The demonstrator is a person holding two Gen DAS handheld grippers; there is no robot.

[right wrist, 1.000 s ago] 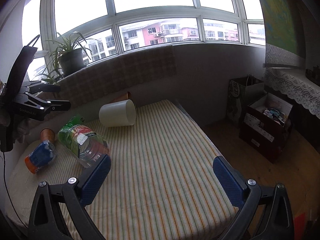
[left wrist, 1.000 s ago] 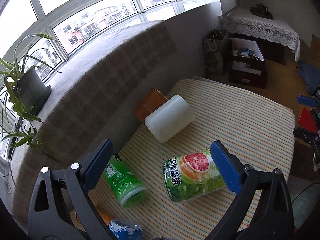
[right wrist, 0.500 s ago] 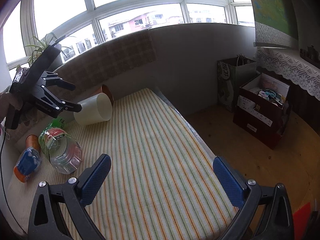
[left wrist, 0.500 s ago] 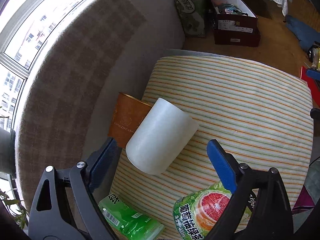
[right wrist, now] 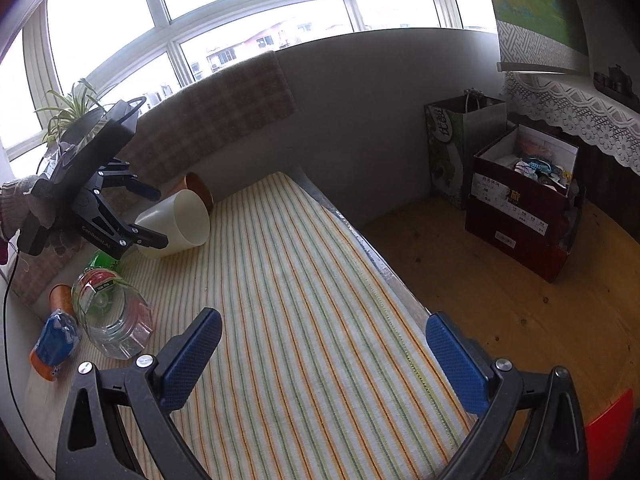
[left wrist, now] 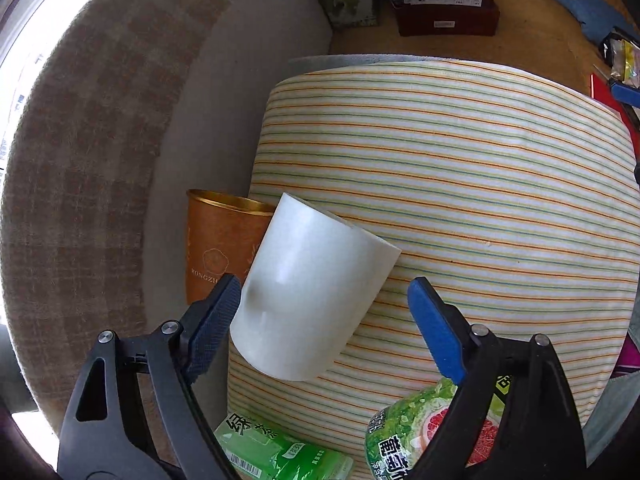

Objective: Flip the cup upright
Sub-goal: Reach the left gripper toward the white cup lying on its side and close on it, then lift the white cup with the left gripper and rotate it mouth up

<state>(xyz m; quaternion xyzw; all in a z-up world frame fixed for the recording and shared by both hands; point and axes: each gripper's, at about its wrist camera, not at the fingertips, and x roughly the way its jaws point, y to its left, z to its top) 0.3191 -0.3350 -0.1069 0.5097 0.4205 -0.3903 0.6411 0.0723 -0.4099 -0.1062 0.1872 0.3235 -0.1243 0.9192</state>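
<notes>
Left of the white cup [left wrist: 310, 292], an orange paper cup [left wrist: 218, 248] lies wedged against the grey wall, its gold rim just touching the white cup's base end. The white cup itself lies on its side at the wall edge of the striped cloth [left wrist: 460, 184], closed base pointing up the frame, open mouth toward the camera. The left gripper [left wrist: 324, 300] straddles it with jaws apart: the left finger sits at or just beside the cup's wall, the right finger hangs clear of it over the cloth. From the right wrist view, the cup [right wrist: 176, 224] shows its open mouth facing the middle of the cloth. To do this grasp well, the gripper likely needs to centre on the cup so both pads meet its sides squarely, close gently enough not to dent the thin wall, and lift before rotating so the rim does not drag the cloth or knock the orange cup. Below the white cup lie a green packet [left wrist: 276, 452] and a grapefruit-label bottle [left wrist: 404, 436]. Far right of the cup, the right gripper [right wrist: 320, 354] hovers over the cloth's near end, jaws spread, holding nothing.
</notes>
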